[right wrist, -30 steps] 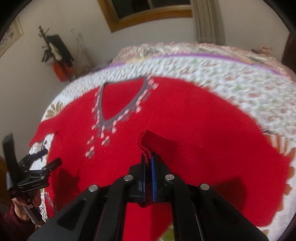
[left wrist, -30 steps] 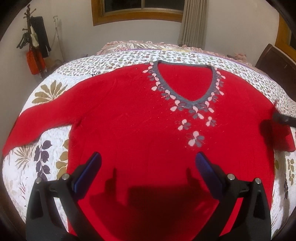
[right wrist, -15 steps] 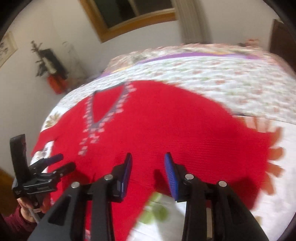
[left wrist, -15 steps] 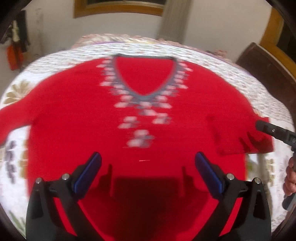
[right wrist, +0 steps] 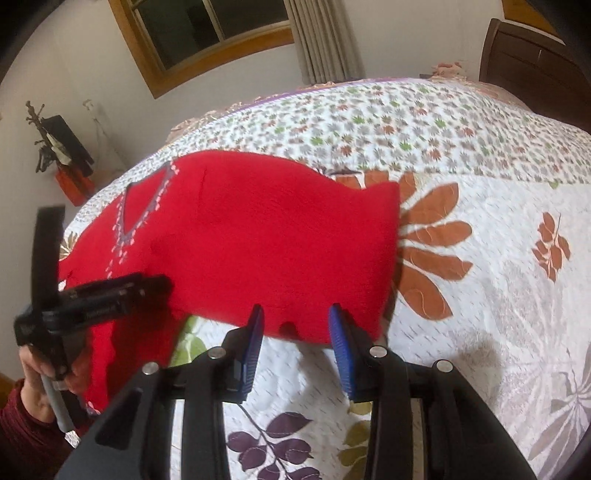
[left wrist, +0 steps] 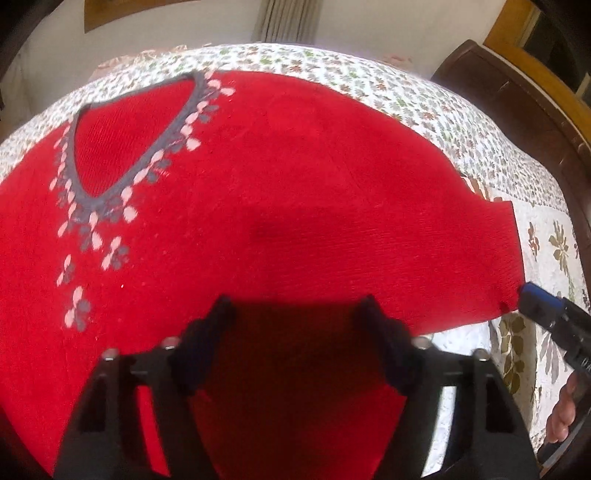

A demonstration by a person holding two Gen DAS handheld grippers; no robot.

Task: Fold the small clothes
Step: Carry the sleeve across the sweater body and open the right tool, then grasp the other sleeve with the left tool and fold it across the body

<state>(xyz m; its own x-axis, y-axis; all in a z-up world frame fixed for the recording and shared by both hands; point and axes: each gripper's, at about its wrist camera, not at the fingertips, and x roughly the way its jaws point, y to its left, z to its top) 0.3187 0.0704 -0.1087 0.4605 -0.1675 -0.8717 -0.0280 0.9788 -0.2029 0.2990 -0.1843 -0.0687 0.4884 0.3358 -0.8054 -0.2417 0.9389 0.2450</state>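
A red knit sweater [left wrist: 295,184] lies flat, front up, on the bed, its grey V-neck with pink petals [left wrist: 122,147] at the far left of the left wrist view. Its right sleeve is folded in, and the cuff edge [right wrist: 391,240] faces the quilt. My left gripper [left wrist: 295,315] hovers open over the sweater's body, holding nothing. My right gripper [right wrist: 297,332] is open at the near edge of the sleeve [right wrist: 295,258], with no cloth between its fingers. One blue pad [left wrist: 535,299] of it shows beside the cuff corner.
A white floral quilt [right wrist: 480,258] covers the bed. A dark wooden headboard [left wrist: 517,92] stands at the right, and a window [right wrist: 207,33] and curtain are behind. A coat stand [right wrist: 62,147] stands by the far wall. A hand [right wrist: 40,369] holds the left gripper's handle.
My right gripper let go of the sleeve cuff, opened and drew back to the sleeve's edge. The left gripper swung right across the sweater and stayed open.
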